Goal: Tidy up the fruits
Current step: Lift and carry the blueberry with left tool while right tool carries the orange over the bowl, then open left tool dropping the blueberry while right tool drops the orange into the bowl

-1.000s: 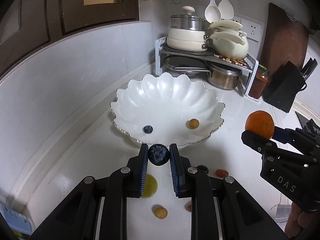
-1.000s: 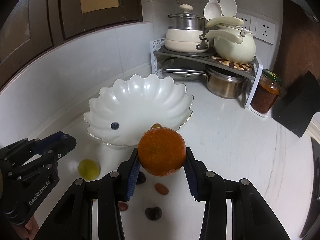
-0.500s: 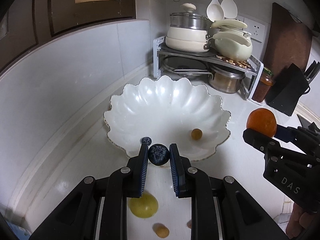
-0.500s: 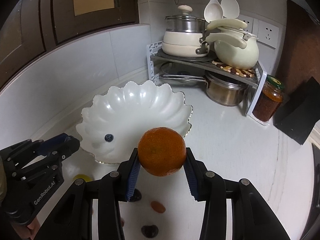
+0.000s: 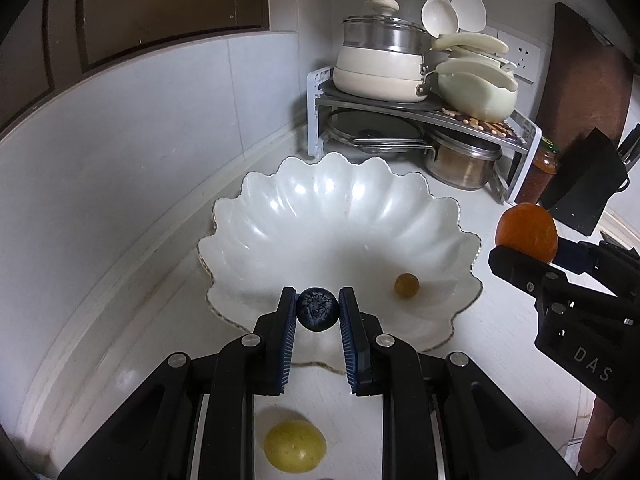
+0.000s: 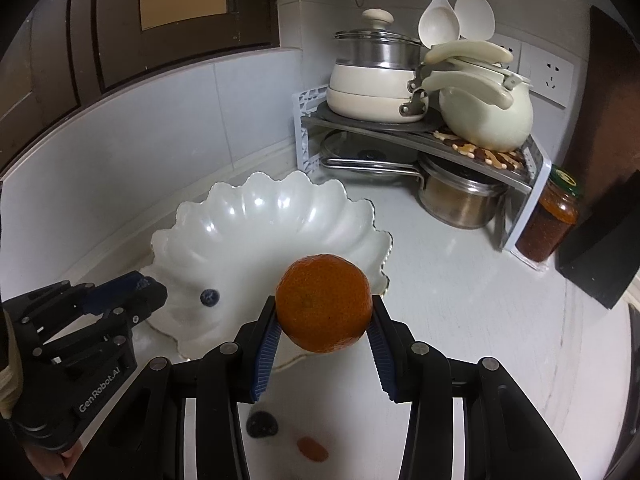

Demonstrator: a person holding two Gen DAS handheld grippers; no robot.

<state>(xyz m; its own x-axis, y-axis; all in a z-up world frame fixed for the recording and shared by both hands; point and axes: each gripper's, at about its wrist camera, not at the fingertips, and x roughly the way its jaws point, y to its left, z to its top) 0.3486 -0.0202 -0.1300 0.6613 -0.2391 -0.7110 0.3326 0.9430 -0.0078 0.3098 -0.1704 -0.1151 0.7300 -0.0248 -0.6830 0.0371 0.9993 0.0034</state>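
A white scalloped bowl [image 5: 248, 216] stands on the counter with a small yellow-orange fruit [image 5: 406, 285] inside. My left gripper [image 5: 317, 312] is shut on a dark blueberry [image 5: 317, 309], hanging over the bowl's near rim. My right gripper [image 6: 324, 320] is shut on an orange [image 6: 324, 302] in front of the bowl [image 6: 256, 208]. The orange [image 5: 527, 232] also shows at the bowl's right side in the left wrist view. A second blueberry [image 6: 209, 297] lies in the bowl, just right of the left gripper [image 6: 140, 286]. The held blueberry is hidden in the right wrist view.
A yellow-green fruit [image 5: 295, 451], a dark fruit [image 6: 262, 424] and a reddish fruit [image 6: 312, 448] lie on the counter near me. A rack with pots [image 6: 400, 120], a jar [image 6: 548, 220] and a black block [image 6: 600, 248] fill the back right corner.
Both grippers have moved forward toward the bowl, each keeping its fruit. The held blueberry now covers the loose blueberry in the left wrist view.
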